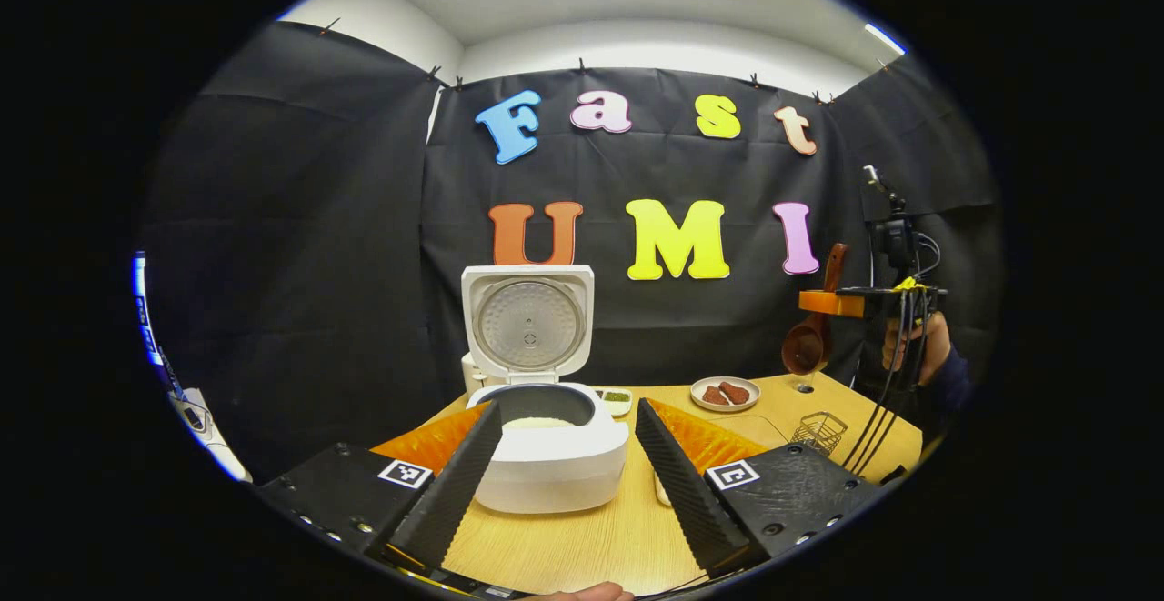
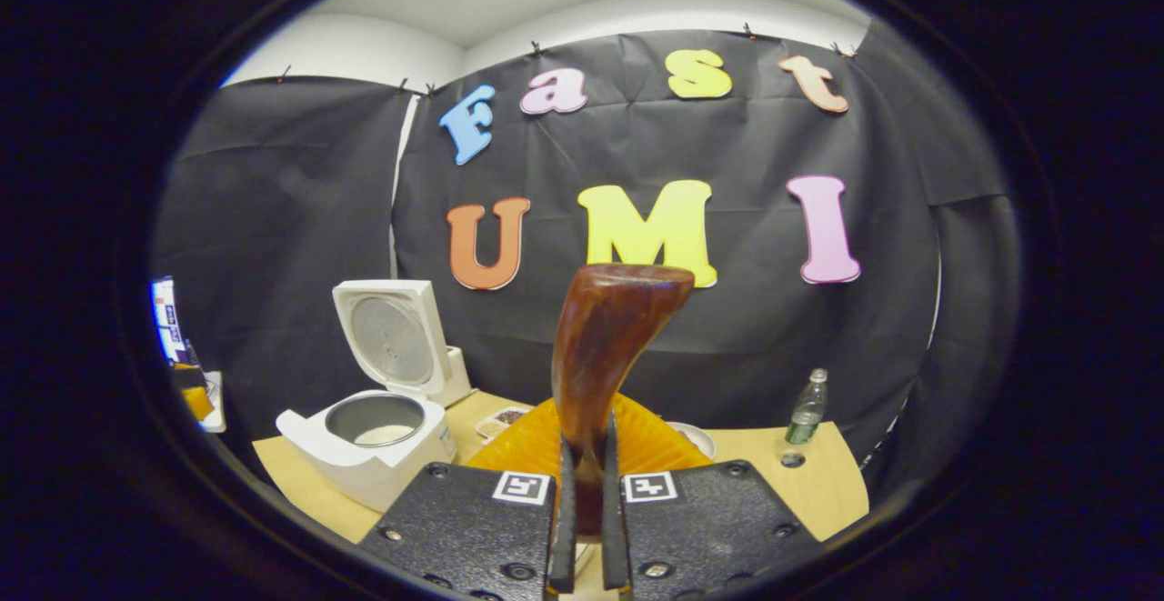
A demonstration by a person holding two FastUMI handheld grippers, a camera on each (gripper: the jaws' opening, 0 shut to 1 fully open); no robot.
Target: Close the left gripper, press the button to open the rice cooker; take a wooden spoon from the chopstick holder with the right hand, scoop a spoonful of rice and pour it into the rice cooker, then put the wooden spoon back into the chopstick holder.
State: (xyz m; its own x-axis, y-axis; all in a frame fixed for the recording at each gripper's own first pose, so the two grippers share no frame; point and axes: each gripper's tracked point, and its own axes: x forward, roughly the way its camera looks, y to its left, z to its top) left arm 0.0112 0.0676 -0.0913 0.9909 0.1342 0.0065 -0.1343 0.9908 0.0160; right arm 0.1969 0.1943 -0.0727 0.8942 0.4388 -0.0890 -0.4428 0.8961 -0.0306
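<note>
Spoon: wooden spoon (image 2: 605, 346) likely light, stiff, smooth; best held at handle.
Right gripper (image 2: 582, 501): clamped on spoon handle.
Left gripper (image 1: 568, 465): jaws apart before rice cooker (image 1: 546, 442).

The rice cooker (image 1: 550, 455) stands open just ahead of the left tool (image 1: 568, 478), its lid (image 1: 527, 324) upright at the back, leaving the pot reachable from above. On the desk (image 1: 582, 537), bare wood lies before the cooker. A plate (image 1: 725, 394) and a wire chopstick holder (image 1: 818, 431) occupy the right side.
</note>
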